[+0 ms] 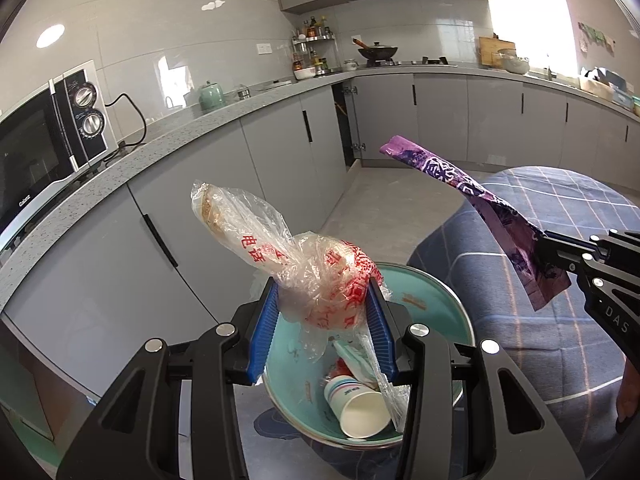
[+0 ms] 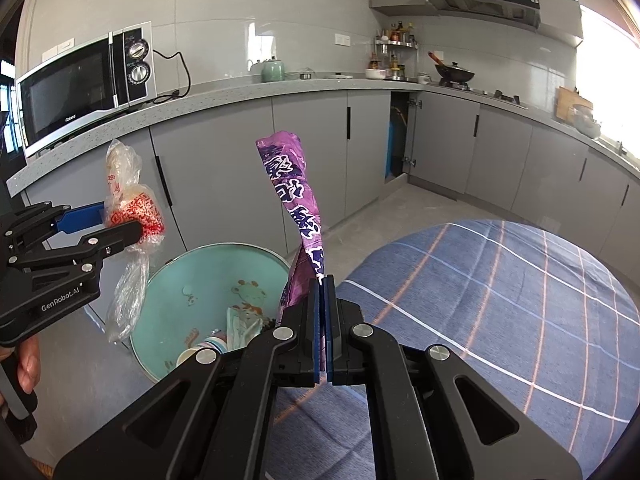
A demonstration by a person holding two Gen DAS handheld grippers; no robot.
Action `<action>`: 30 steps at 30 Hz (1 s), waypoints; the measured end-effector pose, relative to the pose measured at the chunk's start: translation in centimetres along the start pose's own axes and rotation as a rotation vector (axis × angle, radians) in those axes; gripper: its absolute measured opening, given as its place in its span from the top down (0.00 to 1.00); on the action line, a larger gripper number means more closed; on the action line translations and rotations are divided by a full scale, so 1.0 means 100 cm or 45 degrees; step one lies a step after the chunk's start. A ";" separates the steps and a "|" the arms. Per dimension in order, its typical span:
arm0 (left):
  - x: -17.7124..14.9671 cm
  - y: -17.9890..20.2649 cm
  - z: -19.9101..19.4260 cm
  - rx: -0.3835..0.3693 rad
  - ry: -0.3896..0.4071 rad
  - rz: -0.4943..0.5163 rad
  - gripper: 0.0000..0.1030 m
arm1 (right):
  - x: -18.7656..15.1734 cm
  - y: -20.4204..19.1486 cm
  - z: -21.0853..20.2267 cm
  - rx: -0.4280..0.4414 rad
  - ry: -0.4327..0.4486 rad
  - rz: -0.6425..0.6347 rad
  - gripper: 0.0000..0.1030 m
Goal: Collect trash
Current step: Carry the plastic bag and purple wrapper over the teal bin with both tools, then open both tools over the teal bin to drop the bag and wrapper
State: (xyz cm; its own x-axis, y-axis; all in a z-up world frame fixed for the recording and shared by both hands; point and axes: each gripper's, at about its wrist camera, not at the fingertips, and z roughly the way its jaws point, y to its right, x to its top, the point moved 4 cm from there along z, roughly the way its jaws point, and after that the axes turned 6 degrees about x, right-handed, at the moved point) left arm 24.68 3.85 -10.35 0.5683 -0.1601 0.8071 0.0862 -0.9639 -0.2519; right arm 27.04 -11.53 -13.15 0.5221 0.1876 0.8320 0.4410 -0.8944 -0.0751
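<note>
My two wrist fisheyes look down along their fingers, close above the shared teal bin [image 1: 436, 292] [image 2: 224, 264] and counter [image 1: 168, 152] [image 2: 240, 94].

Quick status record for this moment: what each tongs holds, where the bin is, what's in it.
left tongs: shut on plastic bag, above the bin
right tongs: shut on purple wrapper, beside the bin's rim
bin: teal, on floor by the table
in bin: paper cup, other scraps
not yet dropped: bag, wrapper
</note>
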 end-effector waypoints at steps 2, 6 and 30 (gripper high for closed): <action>0.000 -0.003 0.001 0.007 -0.001 -0.006 0.58 | 0.001 -0.004 0.002 0.008 -0.002 -0.012 0.97; -0.002 -0.009 0.001 0.012 -0.003 -0.011 0.58 | 0.003 -0.012 0.005 0.024 -0.006 -0.037 0.97; -0.007 -0.023 0.004 0.021 -0.019 -0.048 0.56 | 0.009 -0.040 0.029 0.105 -0.041 -0.119 0.96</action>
State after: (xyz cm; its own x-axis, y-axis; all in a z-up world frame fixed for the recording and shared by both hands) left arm 24.45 6.25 -10.52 0.5766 -0.1201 0.8081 0.1216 -0.9655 -0.2303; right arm 27.91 -6.60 -13.71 0.4986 0.2825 0.8195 0.5465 -0.8363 -0.0442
